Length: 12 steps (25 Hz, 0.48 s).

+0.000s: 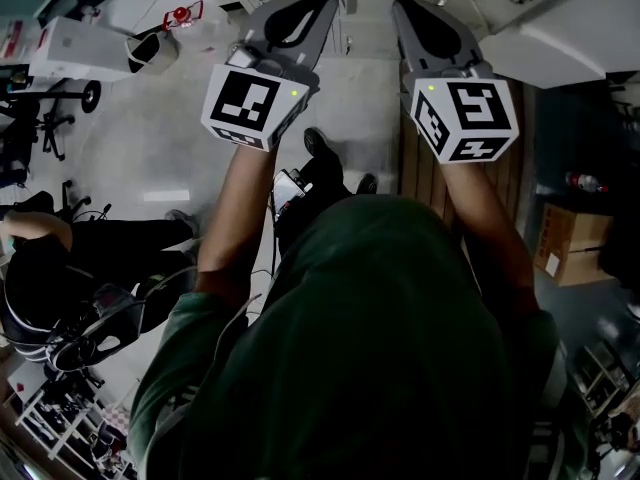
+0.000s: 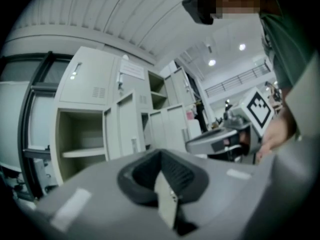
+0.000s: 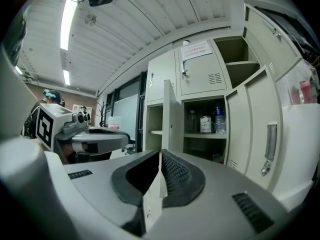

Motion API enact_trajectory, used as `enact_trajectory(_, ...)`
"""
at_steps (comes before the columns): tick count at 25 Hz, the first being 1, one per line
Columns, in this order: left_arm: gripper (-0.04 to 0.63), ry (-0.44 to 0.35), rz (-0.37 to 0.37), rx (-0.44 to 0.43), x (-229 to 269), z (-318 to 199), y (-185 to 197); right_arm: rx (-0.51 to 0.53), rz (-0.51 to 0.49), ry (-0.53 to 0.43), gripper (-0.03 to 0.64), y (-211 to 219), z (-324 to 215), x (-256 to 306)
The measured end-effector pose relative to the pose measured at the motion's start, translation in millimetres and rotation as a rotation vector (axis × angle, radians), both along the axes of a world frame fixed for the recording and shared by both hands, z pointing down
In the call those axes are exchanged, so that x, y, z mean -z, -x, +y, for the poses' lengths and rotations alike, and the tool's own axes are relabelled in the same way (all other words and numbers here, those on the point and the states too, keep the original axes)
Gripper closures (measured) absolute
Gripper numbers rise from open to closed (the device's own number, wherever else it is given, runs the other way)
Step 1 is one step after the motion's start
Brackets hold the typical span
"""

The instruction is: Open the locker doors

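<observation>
- The lockers (image 3: 200, 79) stand ahead of both grippers, a pale bank of stacked compartments. Neither gripper touches them.
- In the right gripper view, one narrow door (image 3: 169, 119) is swung out, its thin edge pointing at the camera just beyond the jaw tips.
- Right of that door, an open compartment (image 3: 202, 134) holds bottles (image 3: 218, 118) on a shelf.
- Above it is a closed door with a paper notice (image 3: 196, 50). Further right, an upper compartment (image 3: 239, 59) is open.
- At the far right, a tall door (image 3: 252, 114) with a metal handle (image 3: 270, 143) angles outward, near the camera.
- The left gripper view shows another open compartment (image 2: 80, 144) with a bare shelf (image 2: 82, 153), and beside it a door (image 2: 127, 126) ajar.
- The right gripper (image 3: 160, 156) has its jaws pressed together, holding nothing.
- The left gripper (image 2: 161, 153) also has its jaws together and is empty.
- In the head view, both grippers are held forward side by side, a little apart, over a pale floor (image 1: 150, 138).
</observation>
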<state>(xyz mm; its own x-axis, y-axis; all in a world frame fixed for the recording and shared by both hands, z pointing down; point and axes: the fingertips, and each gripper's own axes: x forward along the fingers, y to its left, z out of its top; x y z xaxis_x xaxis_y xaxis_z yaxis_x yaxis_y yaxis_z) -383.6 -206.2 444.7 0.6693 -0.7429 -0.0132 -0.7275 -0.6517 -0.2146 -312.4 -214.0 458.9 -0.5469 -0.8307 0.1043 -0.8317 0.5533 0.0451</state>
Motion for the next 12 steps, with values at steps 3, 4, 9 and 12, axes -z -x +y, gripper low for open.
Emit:
enact_trajectory(3, 0.607, -0.01, -0.006, 0.018, 6, 10, 9, 0.016, -0.013, -0.005, 0.609, 2, 8, 5)
enact_trajectory(4, 0.607, -0.013, -0.008, 0.025, 9, 14, 12, 0.022, -0.017, -0.006, 0.609, 3, 12, 8)
enact_trajectory(9, 0.607, -0.033, -0.031, 0.055, 19, 37, 27, 0.062, -0.051, -0.014, 0.609, 7, 29, 22)
enact_trajectory(12, 0.607, -0.05, -0.01, 0.065, 30, 49, 31, 0.09, -0.077, -0.012, 0.611, 10, 37, 31)
